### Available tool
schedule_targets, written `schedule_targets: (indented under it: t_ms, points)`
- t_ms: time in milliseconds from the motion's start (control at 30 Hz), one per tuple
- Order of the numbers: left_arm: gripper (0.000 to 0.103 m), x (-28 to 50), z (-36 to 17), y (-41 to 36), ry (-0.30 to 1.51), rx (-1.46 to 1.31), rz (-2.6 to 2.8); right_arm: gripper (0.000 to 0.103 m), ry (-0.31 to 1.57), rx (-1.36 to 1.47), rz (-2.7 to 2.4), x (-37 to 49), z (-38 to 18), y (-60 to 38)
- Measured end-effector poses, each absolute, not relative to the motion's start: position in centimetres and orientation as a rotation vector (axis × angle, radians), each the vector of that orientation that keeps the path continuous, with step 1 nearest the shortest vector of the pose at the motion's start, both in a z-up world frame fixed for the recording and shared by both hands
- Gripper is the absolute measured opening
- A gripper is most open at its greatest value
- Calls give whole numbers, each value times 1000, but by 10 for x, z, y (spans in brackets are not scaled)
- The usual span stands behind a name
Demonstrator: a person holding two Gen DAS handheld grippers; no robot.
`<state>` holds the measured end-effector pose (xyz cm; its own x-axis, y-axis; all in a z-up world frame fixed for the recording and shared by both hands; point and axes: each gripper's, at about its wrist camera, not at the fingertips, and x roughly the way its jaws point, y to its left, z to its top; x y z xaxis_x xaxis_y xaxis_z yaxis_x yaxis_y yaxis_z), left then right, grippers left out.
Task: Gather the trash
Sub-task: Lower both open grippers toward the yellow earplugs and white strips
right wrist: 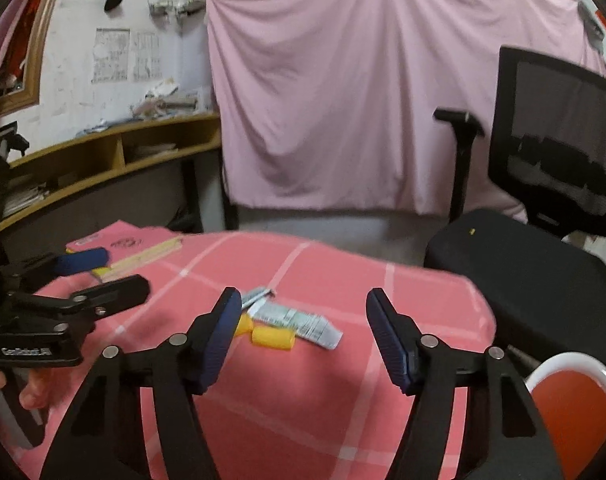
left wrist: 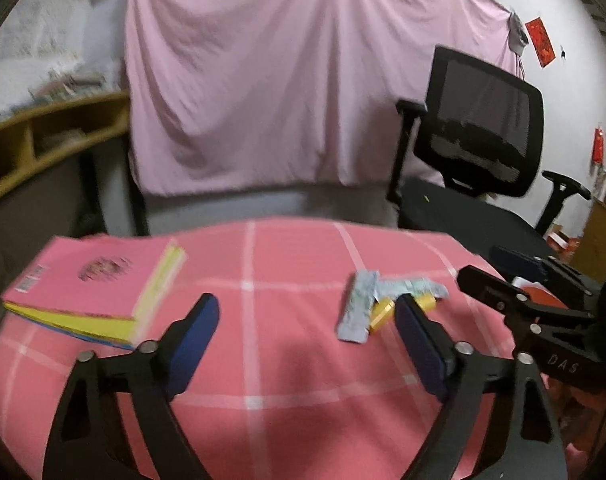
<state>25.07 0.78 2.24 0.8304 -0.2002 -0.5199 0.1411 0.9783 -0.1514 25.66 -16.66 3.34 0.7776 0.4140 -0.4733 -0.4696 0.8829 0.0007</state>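
Trash lies in a small heap on the pink checked tablecloth: silvery grey wrappers and short yellow pieces. My left gripper stands open above the cloth with nothing between its blue pads; the heap sits just beyond its right fingertip. My right gripper is open too, and the wrappers lie on the cloth ahead of it, between and past its fingertips, untouched. Each gripper shows in the other's view: the right one at the right edge, the left one at the left, held by a hand.
A pink book with yellow page edges lies at the table's far left. A red bin with a white rim stands low at the right. A black office chair is beyond the table's right side. A pink sheet hangs behind.
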Motion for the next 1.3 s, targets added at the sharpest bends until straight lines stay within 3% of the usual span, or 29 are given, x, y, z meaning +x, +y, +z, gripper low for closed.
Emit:
schedule_targets:
  t_ms: [167,233,400,633,1100,1300]
  points:
    - [61,279,14,1,684,-170,-263,54,560,-107,501,267,26,-167]
    - [49,289,11,-2,730,-193,-283,53,578,-101,507,269,25,-168]
    - [42,303,8,-8,791,-211,-324,53,610,-83,512,274,22,-169]
    - [20,311,5,-13,822,-205,-359,53,637,-83,522,278,20,-168]
    - [10,298,4,1,809,-286,-351,46,750,-115,571,293,7,-155]
    - [1,302,0,10,841,-319,-304,43,769,-118,564,295,4,-152]
